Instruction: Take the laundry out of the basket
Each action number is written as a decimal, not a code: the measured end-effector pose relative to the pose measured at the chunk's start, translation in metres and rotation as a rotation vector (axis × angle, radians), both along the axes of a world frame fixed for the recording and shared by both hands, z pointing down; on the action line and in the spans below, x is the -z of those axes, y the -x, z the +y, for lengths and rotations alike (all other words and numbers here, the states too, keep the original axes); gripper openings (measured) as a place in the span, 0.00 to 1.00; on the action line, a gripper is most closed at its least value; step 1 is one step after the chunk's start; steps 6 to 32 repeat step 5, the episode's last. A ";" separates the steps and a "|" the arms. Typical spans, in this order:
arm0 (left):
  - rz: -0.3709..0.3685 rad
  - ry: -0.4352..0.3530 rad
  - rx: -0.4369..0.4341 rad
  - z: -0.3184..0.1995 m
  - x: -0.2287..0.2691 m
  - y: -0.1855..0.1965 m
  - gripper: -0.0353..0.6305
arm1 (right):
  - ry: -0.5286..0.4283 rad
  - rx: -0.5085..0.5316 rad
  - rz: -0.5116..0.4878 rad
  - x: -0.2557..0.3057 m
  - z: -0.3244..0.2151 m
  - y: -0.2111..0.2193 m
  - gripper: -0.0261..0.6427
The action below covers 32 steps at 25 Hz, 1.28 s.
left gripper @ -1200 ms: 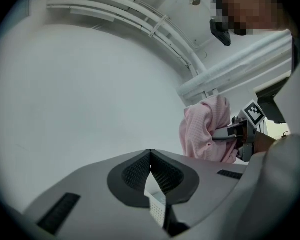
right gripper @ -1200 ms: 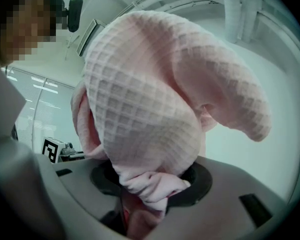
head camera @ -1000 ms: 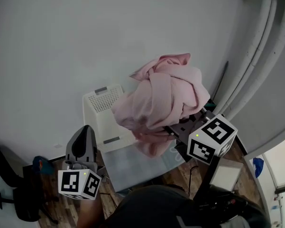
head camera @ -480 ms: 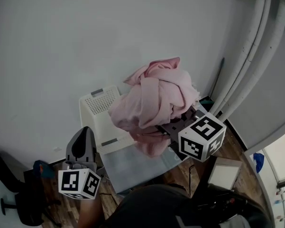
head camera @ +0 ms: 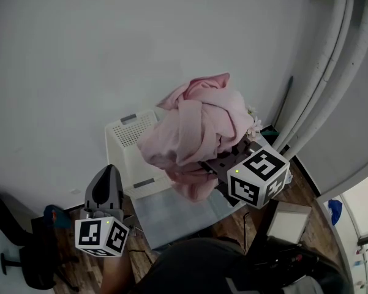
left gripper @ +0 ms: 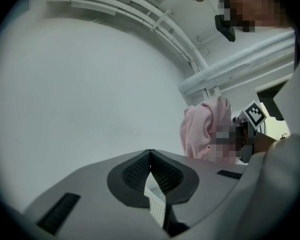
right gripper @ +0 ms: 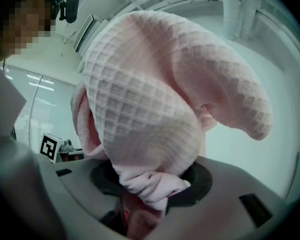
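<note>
Laundry (head camera: pixel 199 133) here is one bulky pink cloth with a raised waffle weave of small square cells, soft and thick, bunched into rounded folds with one lobe drooping to the side. The right gripper (head camera: pixel 219 164) grasps it: in the right gripper view a rolled fold of the cloth (right gripper: pixel 154 109) is pinched between the jaws of that gripper (right gripper: pixel 150 186), and the rest billows up and over them, hiding most of the dark pads. In the head view the cloth is heaped on top of the right gripper, overlapping the right edge of the basket (head camera: pixel 130 141), a white, rectangular plastic basket with perforated walls. Whether cloth and basket touch cannot be told. The left gripper (head camera: pixel 104 192) sits low, left of the basket and well apart from the cloth, its smooth grey jaws clenched tip to tip, their black ribbed pads meeting in the left gripper view (left gripper: pixel 150 156).
</note>
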<state>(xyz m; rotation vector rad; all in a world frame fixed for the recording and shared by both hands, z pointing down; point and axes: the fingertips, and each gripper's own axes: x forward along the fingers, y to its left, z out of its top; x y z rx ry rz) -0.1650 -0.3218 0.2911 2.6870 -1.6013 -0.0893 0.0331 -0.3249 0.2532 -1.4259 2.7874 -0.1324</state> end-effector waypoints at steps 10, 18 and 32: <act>0.005 0.010 0.009 0.000 -0.005 0.000 0.07 | -0.004 0.004 0.000 -0.001 -0.002 0.000 0.36; 0.005 0.010 0.009 0.000 -0.005 0.000 0.07 | -0.004 0.004 0.000 -0.001 -0.002 0.000 0.36; 0.005 0.010 0.009 0.000 -0.005 0.000 0.07 | -0.004 0.004 0.000 -0.001 -0.002 0.000 0.36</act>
